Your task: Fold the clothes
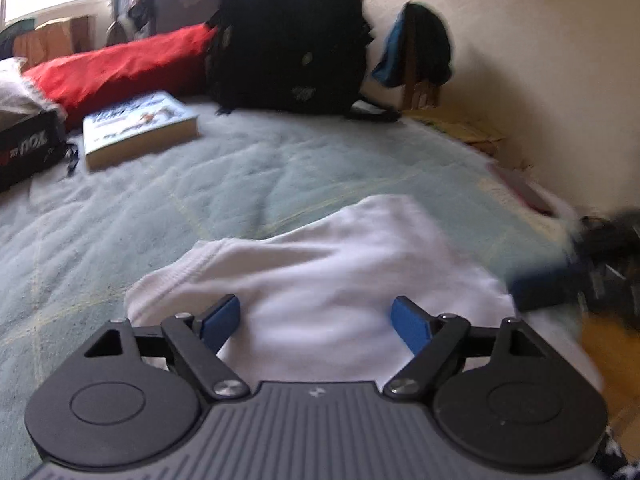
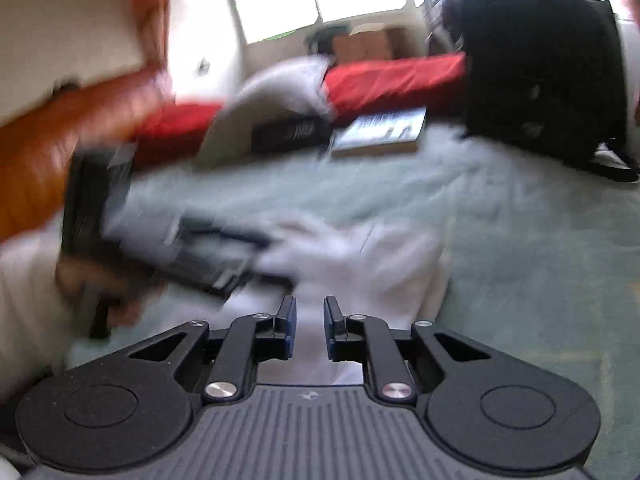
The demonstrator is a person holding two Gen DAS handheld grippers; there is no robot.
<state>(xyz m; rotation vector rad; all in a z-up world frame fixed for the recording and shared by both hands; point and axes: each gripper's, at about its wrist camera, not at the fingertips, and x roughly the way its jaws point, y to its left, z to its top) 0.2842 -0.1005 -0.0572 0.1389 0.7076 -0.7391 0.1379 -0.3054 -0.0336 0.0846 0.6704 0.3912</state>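
White cloth, a folded garment (image 1: 320,280), lies on the pale green bedspread (image 1: 240,176) directly ahead of the left gripper (image 1: 318,322). Its blue-padded fingers (image 1: 222,320) stand wide apart with nothing between them, the garment's near edge running under and between the two tips without either pad pressing on it.

The right gripper (image 2: 310,326) shows a narrow gap between its fingers (image 2: 289,324); white cloth shows behind the gap, but whether any of it is pinched cannot be told. Beyond those fingertips the same white garment (image 2: 380,256) spreads ahead and to the right.

Only the right wrist view shows the left gripper from outside, a blurred dark body to the left of the fingers, held by a hand (image 2: 92,284) low at the left. It also shows an orange-brown cushion (image 2: 52,148) further left. Only the left wrist view shows the wall (image 1: 540,60) to the right of its fingers, with dark and blue clothes hung on a wooden piece (image 1: 416,48).

Both views share what lies far ahead of the fingers: a paperback book (image 1: 138,128), a black backpack (image 1: 288,36), a red pillow (image 1: 120,68) and a dark box (image 1: 28,148).
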